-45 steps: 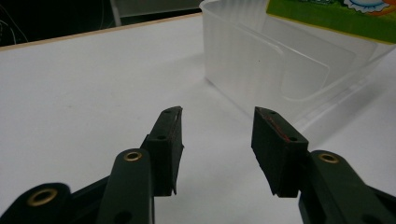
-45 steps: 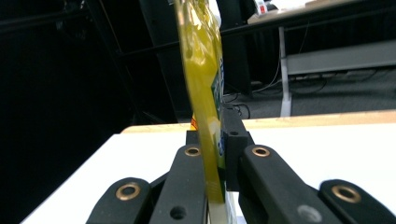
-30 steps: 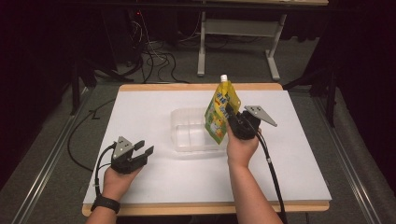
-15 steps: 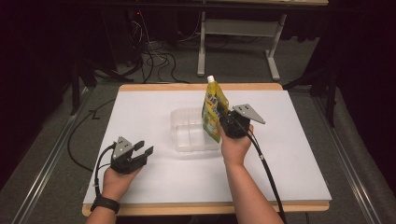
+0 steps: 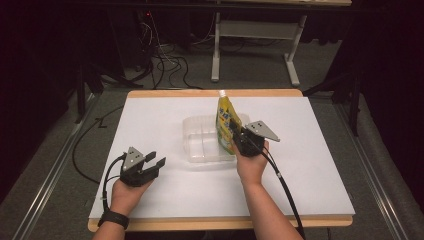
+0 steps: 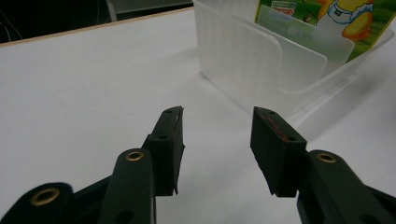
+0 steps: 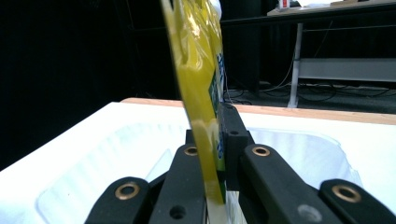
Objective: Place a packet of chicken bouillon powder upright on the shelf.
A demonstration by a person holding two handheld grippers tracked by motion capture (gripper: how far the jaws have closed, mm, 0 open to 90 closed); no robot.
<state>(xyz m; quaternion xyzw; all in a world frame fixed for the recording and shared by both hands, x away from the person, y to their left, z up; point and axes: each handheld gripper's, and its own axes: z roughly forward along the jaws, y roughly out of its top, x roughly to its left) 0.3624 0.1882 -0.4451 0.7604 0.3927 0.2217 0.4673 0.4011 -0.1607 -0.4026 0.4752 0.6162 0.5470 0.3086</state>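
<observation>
Partly, the yellow pouch [image 7: 198, 93] hides the right gripper's [image 7: 212, 140] fingers.

Glossy yellow pouch [image 5: 226, 125]; frosted plastic tray [image 5: 197, 145].

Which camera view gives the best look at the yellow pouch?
The high view: the yellow pouch shows whole and upright, held by the right gripper over the clear container. The right gripper view sees it edge-on between the jaws; the left gripper view catches its printed lower part behind the container wall.
</observation>
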